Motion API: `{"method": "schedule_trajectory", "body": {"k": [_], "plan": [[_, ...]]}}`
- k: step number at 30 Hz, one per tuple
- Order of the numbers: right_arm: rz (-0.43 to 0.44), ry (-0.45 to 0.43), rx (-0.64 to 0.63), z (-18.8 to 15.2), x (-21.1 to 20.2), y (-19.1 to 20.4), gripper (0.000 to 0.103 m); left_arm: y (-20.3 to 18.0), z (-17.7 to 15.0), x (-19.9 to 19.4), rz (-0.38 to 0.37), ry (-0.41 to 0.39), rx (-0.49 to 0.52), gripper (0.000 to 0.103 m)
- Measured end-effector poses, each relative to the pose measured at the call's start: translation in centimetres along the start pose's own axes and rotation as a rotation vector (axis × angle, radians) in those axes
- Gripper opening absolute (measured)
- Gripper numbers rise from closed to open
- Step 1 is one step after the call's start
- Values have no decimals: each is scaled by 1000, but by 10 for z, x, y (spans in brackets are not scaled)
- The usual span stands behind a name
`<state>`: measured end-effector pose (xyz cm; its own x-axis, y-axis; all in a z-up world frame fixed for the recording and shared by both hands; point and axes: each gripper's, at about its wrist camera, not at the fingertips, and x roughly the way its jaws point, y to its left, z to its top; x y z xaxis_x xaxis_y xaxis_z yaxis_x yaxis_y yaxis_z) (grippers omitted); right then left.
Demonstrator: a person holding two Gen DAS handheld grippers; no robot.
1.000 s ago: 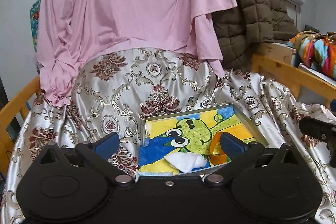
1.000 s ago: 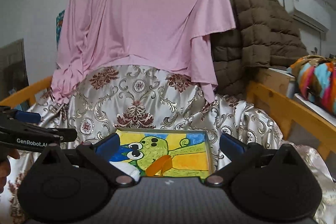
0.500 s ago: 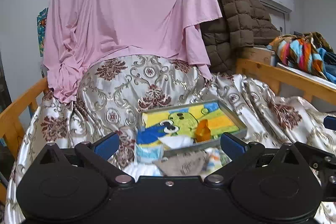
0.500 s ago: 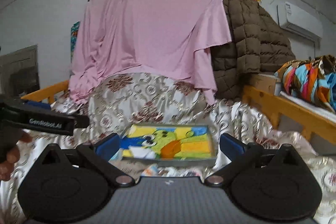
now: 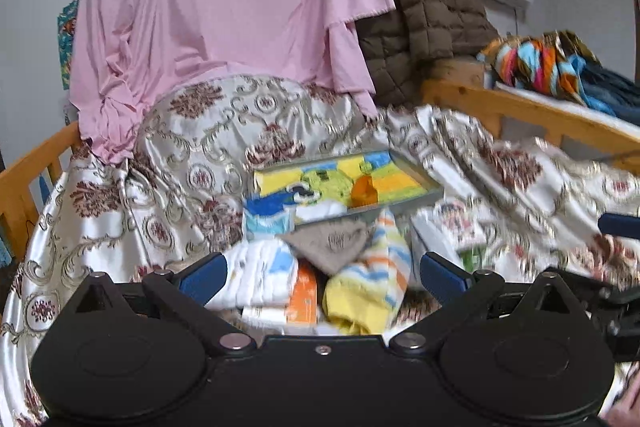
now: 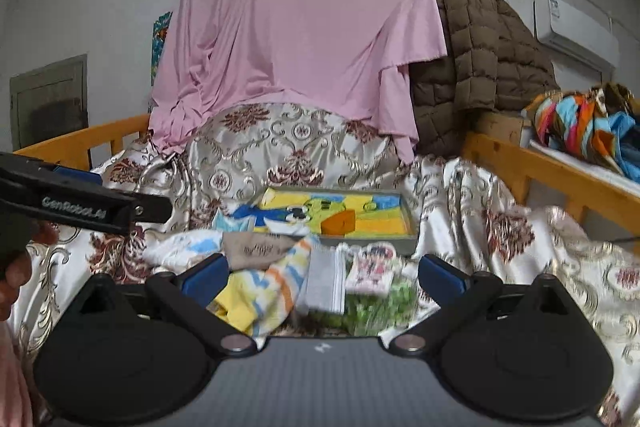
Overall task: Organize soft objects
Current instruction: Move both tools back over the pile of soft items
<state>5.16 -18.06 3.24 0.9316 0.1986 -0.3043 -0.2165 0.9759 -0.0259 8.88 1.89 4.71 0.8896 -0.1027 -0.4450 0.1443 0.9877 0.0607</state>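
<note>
a pink sheet point(image 6: 304, 39) hangs from a line across the back wall, with a brown quilted jacket point(image 6: 480, 67) draped just to its right. below them a shiny cream bedspread point(image 5: 224, 131) with maroon and gold medallions covers the whole bed between orange wooden rails point(image 6: 540, 167). a bundle of multicoloured fabric point(image 5: 544, 63) lies on the ledge past the right-hand rail. on the bedspread sits a shallow grey tray point(image 6: 412, 223) lined with a bright yellow, blue and green cartoon picture. an orange block point(image 6: 340, 223) and a small white cloth point(image 5: 324, 211) lie inside it. just in front of the tray's near edge is a loose heap of soft objects: a white cloth with blue marks point(image 5: 260, 271), a taupe folded cloth point(image 5: 332, 243) resting on top of the pile, a yellow cloth with orange and blue stripes point(image 6: 264, 287), a grey-white folded piece point(image 6: 324, 283), a small printed white cloth point(image 6: 372, 267) and a green patterned one point(image 6: 380, 307) beneath it; motion blur hides finer detail. the left gripper point(image 5: 322, 271) hovers low over the left part of the heap with its blue-padded fingers spread wide apart and nothing between them. the right gripper point(image 6: 324, 273) hangs over the right part of the heap, its fingers likewise spread wide and empty. in the right wrist view the left tool's black body shows at the left edge, with part of a hand point(image 6: 14, 279) under it.
</note>
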Motion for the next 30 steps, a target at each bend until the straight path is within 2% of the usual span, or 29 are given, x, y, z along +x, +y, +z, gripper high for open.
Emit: {"method": "schedule_trajectory", "body": {"k": [3,9,18,24,30], "plan": [[3,26,16,-11,2,-3,103,2,-14,6,-26,45,7,102],[43,137,-20,-33,19,-3,103,0,-32,23,-88,127,26,102],[66,233,-82,-48,41,-2,103,-10,-53,50,-183,257,80,102],[75,271,-101,-51,55,-3,103,-14,-57,65,-230,297,80,101],[64,276,-99,-52,67,-9,103,-22,-60,73,-267,299,123,98]]}}
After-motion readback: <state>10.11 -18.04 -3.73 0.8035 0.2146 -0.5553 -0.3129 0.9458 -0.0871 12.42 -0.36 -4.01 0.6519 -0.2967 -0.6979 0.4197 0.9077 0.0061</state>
